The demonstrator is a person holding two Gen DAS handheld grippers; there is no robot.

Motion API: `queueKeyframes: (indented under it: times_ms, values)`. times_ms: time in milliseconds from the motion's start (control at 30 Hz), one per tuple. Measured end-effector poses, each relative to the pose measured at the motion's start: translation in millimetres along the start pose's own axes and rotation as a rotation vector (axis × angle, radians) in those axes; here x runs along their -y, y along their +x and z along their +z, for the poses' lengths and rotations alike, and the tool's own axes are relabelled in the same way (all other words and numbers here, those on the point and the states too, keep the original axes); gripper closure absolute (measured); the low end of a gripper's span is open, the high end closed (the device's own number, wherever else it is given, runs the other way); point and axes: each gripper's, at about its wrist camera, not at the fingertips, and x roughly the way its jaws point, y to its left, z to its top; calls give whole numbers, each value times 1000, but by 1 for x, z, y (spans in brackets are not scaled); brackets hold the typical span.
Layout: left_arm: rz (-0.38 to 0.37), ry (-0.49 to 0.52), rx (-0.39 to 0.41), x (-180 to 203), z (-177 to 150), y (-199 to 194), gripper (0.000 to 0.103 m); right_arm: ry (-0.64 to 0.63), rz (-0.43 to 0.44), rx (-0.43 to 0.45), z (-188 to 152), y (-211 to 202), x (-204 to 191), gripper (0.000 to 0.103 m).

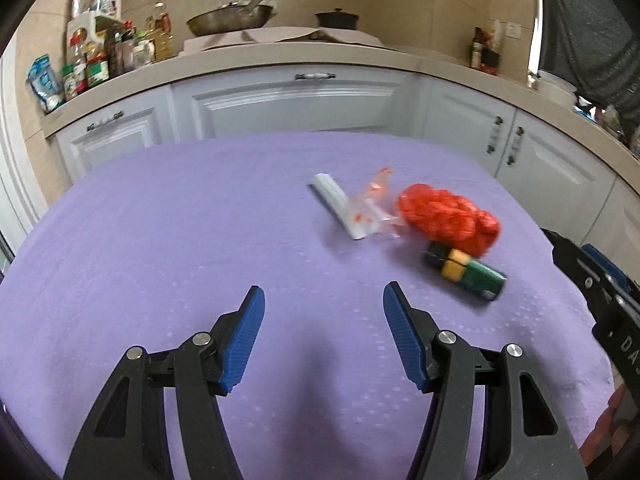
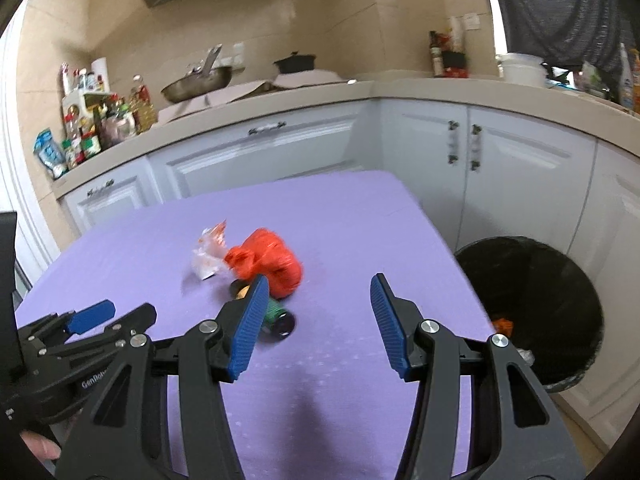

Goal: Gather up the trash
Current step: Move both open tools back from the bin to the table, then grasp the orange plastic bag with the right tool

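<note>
On the purple table (image 1: 200, 220) lie a crumpled red plastic bag (image 1: 450, 218), a clear and white wrapper (image 1: 346, 206) and a green and yellow tube-like container (image 1: 466, 272) lying on its side. My left gripper (image 1: 323, 300) is open and empty, short of them and to their left. In the right wrist view the red bag (image 2: 266, 262), the wrapper (image 2: 208, 258) and the green container (image 2: 278, 316) lie ahead to the left. My right gripper (image 2: 318, 290) is open and empty, with its left finger in front of the container.
A black-lined trash bin (image 2: 532, 304) stands on the floor right of the table (image 2: 340, 220), with some trash inside. White cabinets (image 1: 288, 100) and a counter with bottles (image 1: 92, 60) and a pan (image 1: 230, 18) run behind. The left gripper's body (image 2: 80, 332) shows at the left.
</note>
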Motion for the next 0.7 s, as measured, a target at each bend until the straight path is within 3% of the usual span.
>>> queueKeyframes:
  times_ms: [267,700]
  values:
    - [5,-10,-24,-10,-2,9,42,-16,11,-65,0,14,-9,51]
    - [-17,-10,-37,-13,9,16,42,-56,30,-91,21,43,-26,51]
